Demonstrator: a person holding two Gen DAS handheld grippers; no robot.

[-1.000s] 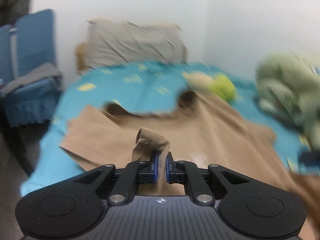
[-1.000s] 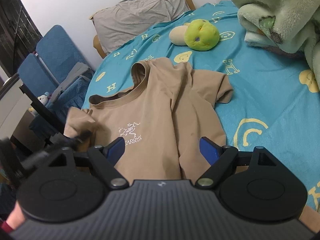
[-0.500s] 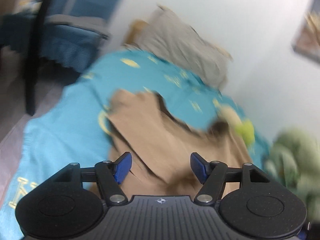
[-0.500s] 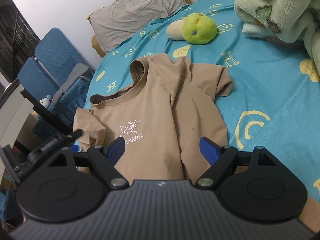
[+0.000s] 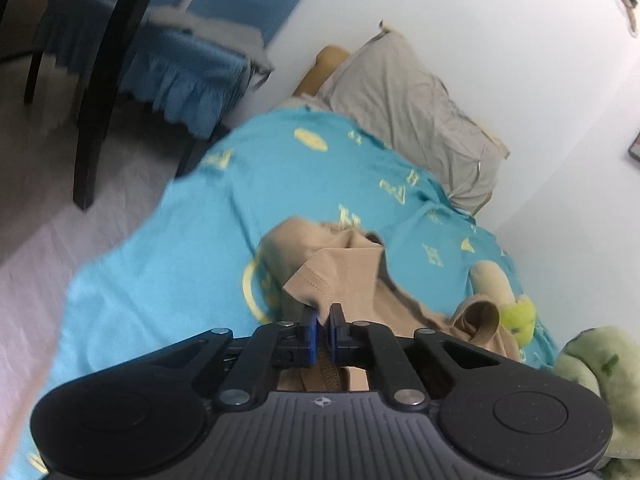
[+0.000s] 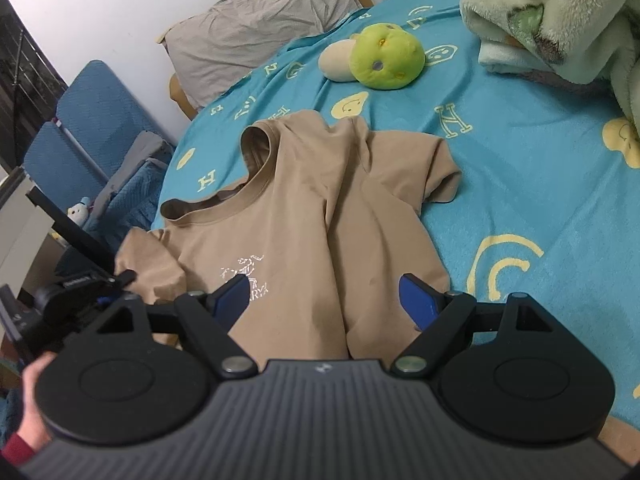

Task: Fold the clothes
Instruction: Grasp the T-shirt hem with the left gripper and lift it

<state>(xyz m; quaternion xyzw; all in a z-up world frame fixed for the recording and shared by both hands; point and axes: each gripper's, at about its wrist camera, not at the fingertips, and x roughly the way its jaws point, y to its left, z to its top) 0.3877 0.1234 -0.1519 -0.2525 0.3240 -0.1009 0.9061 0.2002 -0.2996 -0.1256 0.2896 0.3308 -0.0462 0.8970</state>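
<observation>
A: Where's the shirt (image 6: 304,232)?

B: Front up on the bed (image 6: 520,168), near its left edge, collar toward the pillow (image 6: 256,20). The body is rumpled, with a ridge running down the middle.

A: And the tongs?

B: The left gripper (image 5: 325,330) is pressed together on the hem of the left sleeve (image 5: 332,276); tan cloth bunches up out of the pads. The right gripper (image 6: 322,300) hangs spread wide over the lower chest, holding nothing.

A: What could spoil the fold?

B: My guess: the pinch takes only a small bite of hem, so a quick pull inward could slip it free. Or the sleeve drags the whole shirt sideways, since nothing pins the body. The shirt lies close to the bed's left edge, so a tug that way might carry cloth over the side.

A: Anything nearby?

B: The plush (image 6: 384,60) sits just past the collar, apart from the shirt. The blanket (image 6: 560,12) is heaped at the far right corner. A chair (image 6: 92,128) stands beside the left edge. None should interfere, I'd judge, unless the shirt gets shoved toward the pillow.
</observation>
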